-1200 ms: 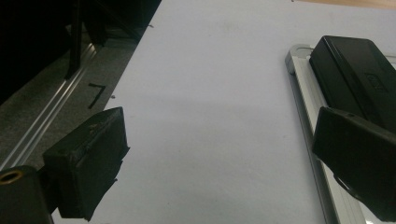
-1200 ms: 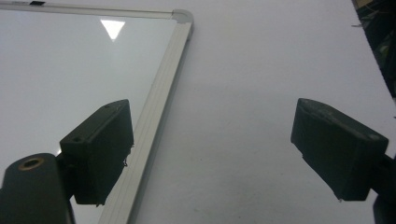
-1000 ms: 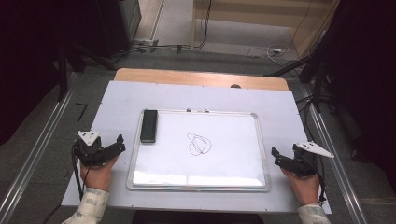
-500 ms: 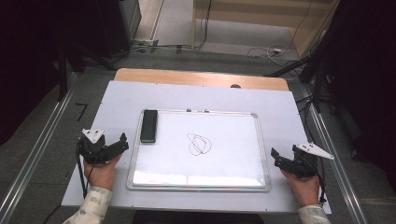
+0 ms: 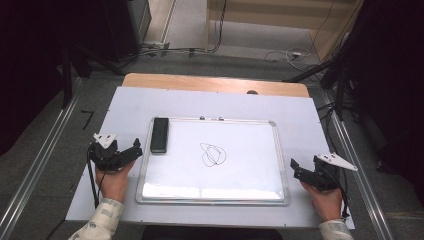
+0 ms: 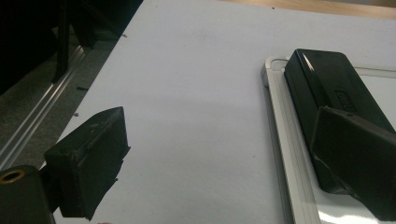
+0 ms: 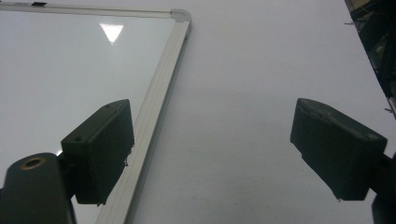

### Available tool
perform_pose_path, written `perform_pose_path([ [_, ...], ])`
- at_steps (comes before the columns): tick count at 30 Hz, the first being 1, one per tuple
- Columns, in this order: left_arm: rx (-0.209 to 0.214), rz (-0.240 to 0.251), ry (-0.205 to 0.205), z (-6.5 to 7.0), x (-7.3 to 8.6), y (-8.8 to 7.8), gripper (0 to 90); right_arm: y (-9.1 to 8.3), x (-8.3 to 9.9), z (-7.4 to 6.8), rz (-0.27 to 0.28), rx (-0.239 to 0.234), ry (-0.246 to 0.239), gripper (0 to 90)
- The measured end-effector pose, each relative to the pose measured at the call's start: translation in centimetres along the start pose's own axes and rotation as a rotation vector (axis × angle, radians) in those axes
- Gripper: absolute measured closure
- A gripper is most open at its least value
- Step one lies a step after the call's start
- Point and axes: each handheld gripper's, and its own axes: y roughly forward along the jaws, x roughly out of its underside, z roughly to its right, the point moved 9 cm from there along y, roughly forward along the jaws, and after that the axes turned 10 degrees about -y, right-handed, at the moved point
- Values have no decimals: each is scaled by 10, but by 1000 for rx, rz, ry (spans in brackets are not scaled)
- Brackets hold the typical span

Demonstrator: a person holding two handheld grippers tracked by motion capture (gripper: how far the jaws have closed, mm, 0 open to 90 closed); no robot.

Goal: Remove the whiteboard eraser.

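Observation:
A whiteboard (image 5: 250,145) with a silver frame lies flat in the middle of the table, and a black scribble (image 5: 213,154) sits near its centre. A black eraser (image 5: 160,135) rests on the board's far left corner. My left gripper (image 5: 120,151) is open just off the board's left edge, on the near side of the eraser. In the left gripper view the eraser (image 6: 327,84) lies past the right jaw, with bare table between the jaws of the left gripper (image 6: 224,158). My right gripper (image 5: 307,169) is open beside the board's right edge; in its own view the right gripper (image 7: 217,147) holds nothing and the frame (image 7: 159,84) runs past its left jaw.
A white sheet (image 5: 300,115) covers the table, with a wooden strip (image 5: 200,82) along its far edge. Metal rails (image 5: 35,165) run along both sides. Cables (image 5: 280,55) lie on the floor beyond the table.
My left gripper has shifted a little to the right, closer to the board's left edge and the eraser. The right gripper has hardly moved.

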Motion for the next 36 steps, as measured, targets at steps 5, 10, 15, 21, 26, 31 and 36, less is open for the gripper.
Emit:
perform_pose_path([
  [5, 1, -6, 3, 2, 0, 3, 45, 0, 0, -1, 2, -6, 2, 123],
  [10, 9, -20, 14, 6, 1, 6, 45, 0, 0, -1, 1, -6, 3, 123],
  [15, 17, -22, 28, 12, 0, 9, 49, 0, -1, -1, 2, -8, 5, 122],
  [21, 30, -29, 35, 18, -1, 12, 54, 0, 0, -1, 0, -7, 4, 123],
  [26, 31, -22, 40, 22, -4, 15, 54, -1, 0, -1, 0, -8, 8, 122],
  [31, 33, -24, 35, 25, -5, 18, 60, -1, -1, -1, 1, -8, 7, 122],
  [36, 40, -27, 40, 29, -6, 21, 65, -1, 0, -1, 1, -11, 7, 122],
])
